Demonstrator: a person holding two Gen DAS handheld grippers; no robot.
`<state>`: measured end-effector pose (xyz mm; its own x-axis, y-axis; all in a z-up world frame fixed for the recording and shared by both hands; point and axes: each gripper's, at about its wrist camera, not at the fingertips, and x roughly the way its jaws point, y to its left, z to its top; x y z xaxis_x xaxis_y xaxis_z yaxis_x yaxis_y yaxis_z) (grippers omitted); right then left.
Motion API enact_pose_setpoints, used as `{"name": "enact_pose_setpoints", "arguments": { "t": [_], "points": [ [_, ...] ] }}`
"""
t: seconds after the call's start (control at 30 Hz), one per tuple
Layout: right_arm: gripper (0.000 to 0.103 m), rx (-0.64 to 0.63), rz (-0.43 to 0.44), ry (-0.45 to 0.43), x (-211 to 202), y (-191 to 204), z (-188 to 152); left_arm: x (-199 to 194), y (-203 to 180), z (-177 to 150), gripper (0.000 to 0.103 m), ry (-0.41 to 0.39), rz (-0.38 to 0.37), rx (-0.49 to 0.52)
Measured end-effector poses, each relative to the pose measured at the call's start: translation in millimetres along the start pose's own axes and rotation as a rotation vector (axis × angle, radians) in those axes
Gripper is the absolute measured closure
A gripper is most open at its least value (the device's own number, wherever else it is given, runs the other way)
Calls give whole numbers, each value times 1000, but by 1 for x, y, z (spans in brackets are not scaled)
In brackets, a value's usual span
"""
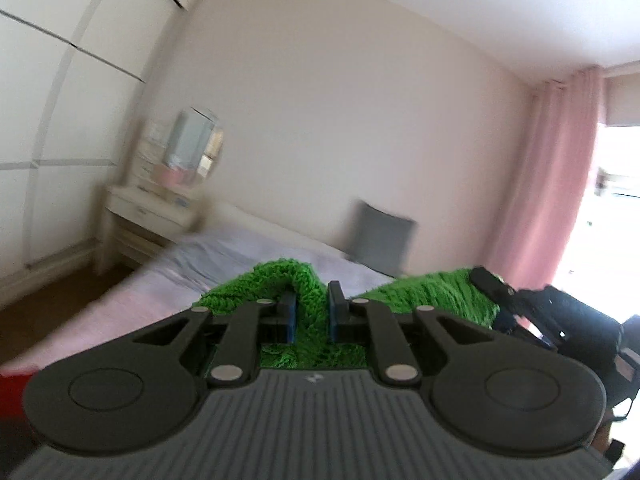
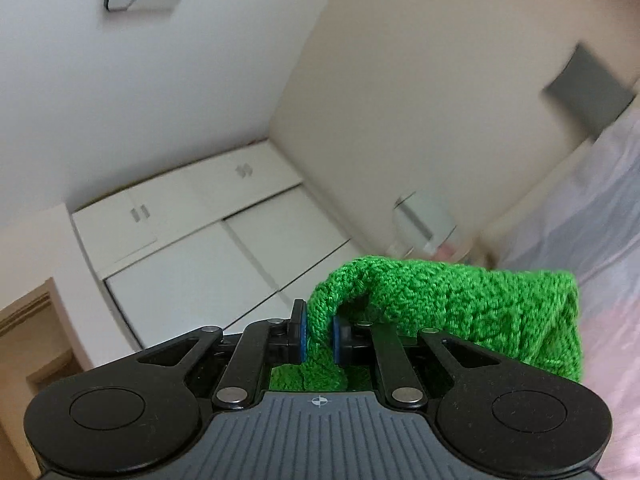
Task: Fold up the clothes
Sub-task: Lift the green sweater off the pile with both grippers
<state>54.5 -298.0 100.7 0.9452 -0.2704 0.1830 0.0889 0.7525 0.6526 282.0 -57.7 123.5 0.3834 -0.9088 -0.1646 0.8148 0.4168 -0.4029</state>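
Each gripper, left gripper [image 1: 311, 312] and right gripper [image 2: 319, 340], has black linkage arms with silver rivets, blue-padded fingers [image 2: 301, 336], and round black discs. A grey ribbed housing carries a small crosshair mark.

Open air above bed [image 1: 132, 292] ahead of left gripper [image 1: 311, 312]. To its right, right gripper [image 1: 520, 300] close, green knit [image 1: 432, 292] stretched between. Grey pillow [image 1: 382, 240] against wall; nightstand [image 1: 148, 216] far left.
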Motion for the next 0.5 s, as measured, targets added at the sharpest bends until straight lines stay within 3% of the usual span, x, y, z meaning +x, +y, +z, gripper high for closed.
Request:
{"name": "enact_pose_setpoints", "arguments": {
  "t": [0.2,0.33,0.37,0.43,0.47,0.5],
  "points": [
    [93,-64,-105,-42,-112,24,42,-19,-89,-54,92,105,-159,-67],
    [91,-111,-174,-3,-178,27,58,-30,-129,-107,92,202,-163,-95],
    [90,-116,-206,60,-187,24,58,-32,-139,-121,92,228,-161,-101],
    [60,-124,-271,189,-203,19,57,-37,-159,-148,90,278,-158,-113],
    [15,-118,-300,277,-209,12,51,-35,-166,-166,88,343,-137,-127],
    [0,-122,-348,358,-217,-1,41,-31,-167,-190,88,438,-97,-154]
  ]
}}
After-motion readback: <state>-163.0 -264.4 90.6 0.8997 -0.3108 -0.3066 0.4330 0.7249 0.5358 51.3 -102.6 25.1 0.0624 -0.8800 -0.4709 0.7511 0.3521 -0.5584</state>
